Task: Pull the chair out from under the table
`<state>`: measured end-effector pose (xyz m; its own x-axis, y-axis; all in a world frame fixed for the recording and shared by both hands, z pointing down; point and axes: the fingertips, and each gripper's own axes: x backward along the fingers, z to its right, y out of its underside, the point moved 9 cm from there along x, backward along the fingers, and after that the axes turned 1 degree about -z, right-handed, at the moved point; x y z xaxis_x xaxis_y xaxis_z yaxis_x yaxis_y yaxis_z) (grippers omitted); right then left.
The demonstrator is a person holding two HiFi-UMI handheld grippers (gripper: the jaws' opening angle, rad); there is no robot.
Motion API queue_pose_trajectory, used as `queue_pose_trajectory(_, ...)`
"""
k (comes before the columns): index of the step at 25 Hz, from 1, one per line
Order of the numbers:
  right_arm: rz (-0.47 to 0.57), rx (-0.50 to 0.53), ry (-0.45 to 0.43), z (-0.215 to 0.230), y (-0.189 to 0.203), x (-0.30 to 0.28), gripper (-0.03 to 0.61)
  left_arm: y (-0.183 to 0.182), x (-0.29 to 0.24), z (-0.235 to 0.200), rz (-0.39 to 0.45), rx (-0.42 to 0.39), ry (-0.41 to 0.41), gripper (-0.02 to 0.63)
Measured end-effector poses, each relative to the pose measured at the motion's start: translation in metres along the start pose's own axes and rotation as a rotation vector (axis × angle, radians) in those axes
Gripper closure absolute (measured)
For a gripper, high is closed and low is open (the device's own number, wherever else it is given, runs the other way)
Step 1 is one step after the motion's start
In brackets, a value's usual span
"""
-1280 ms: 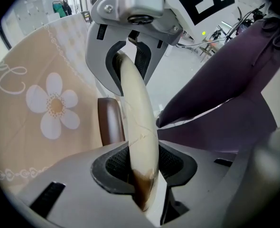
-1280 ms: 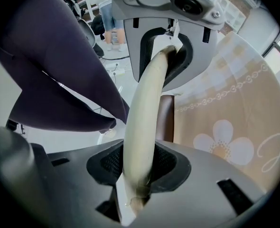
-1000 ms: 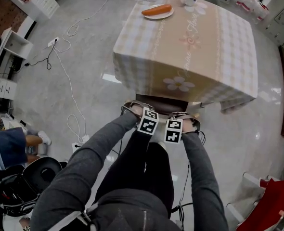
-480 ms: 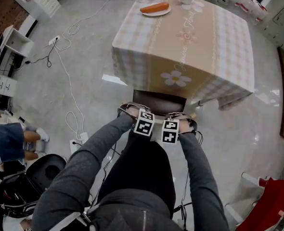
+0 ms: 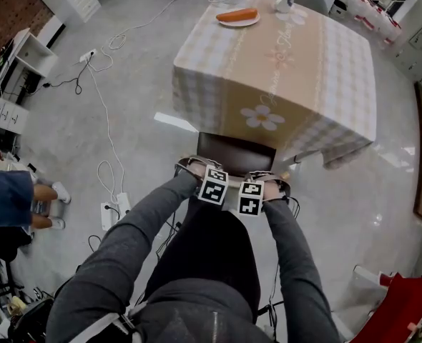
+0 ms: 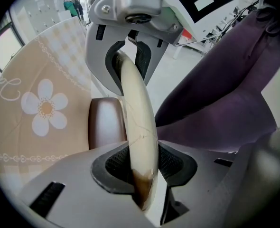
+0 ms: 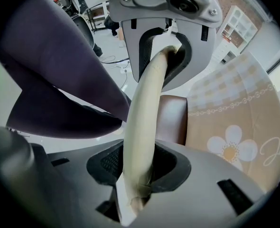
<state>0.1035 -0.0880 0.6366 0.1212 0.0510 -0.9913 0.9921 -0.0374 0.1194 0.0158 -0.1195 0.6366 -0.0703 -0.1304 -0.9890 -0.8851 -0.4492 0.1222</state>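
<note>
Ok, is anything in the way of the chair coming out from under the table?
Only the person's own legs, right behind the chair. Both the left hand-held gripper and right hand-held gripper are clamped on its backrest. A power strip lies on the floor off to the side.

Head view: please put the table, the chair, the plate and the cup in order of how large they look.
1. table
2. chair, partly under the table
3. plate
4. cup
Plate and cup lie farther from the camera, so they look smaller than they are.
</note>
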Motion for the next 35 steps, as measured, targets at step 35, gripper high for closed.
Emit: queue_pose_trajectory(35, -0.066, -0.138, -0.025, -0.052, -0.029, -0.002, 0.453, 0.0, -0.005, 0.045, 0.047, -0.151, 0.027, 0.472)
